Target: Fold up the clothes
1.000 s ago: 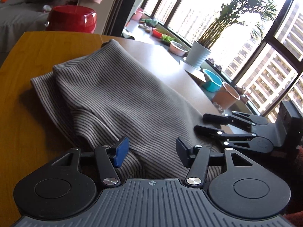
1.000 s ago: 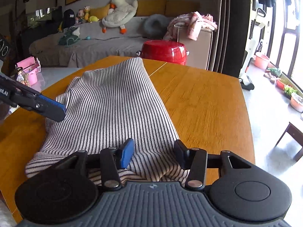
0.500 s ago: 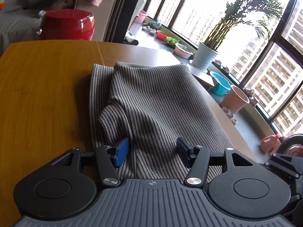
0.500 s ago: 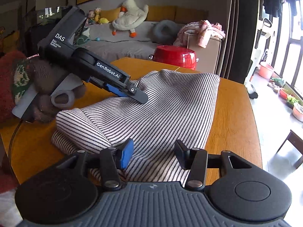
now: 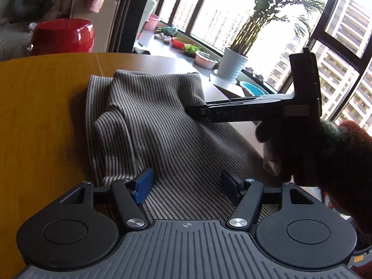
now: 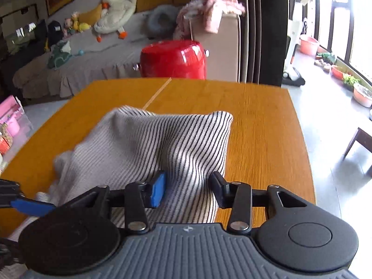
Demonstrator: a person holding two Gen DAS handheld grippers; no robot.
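A grey striped garment [image 5: 148,121] lies bunched on the wooden table [image 5: 34,116]. My left gripper [image 5: 186,183] hovers over its near end. Its jaws are opening and the cloth lies loose between the pads. My right gripper [image 5: 193,112] reaches in from the right, held by a hand in a dark knitted sleeve [image 5: 337,153], and the cloth tents up to its tips. In the right wrist view the garment [image 6: 162,139] rises in tight folds into the right gripper [image 6: 188,189], which is shut on it. A blue fingertip [image 6: 32,207] of the left gripper shows at the lower left.
A red pot-shaped thing [image 6: 173,61] stands past the table's far edge, with a sofa and plush toys [image 6: 114,11] behind it. A potted plant [image 5: 233,66] and bowls line the window sill. The table's right edge [image 6: 302,139] drops to the floor.
My right gripper has carried its end of the garment across and now shows at the right of the left wrist view. The left jaws stand wider, and the left gripper has dropped to the right view's lower-left corner.
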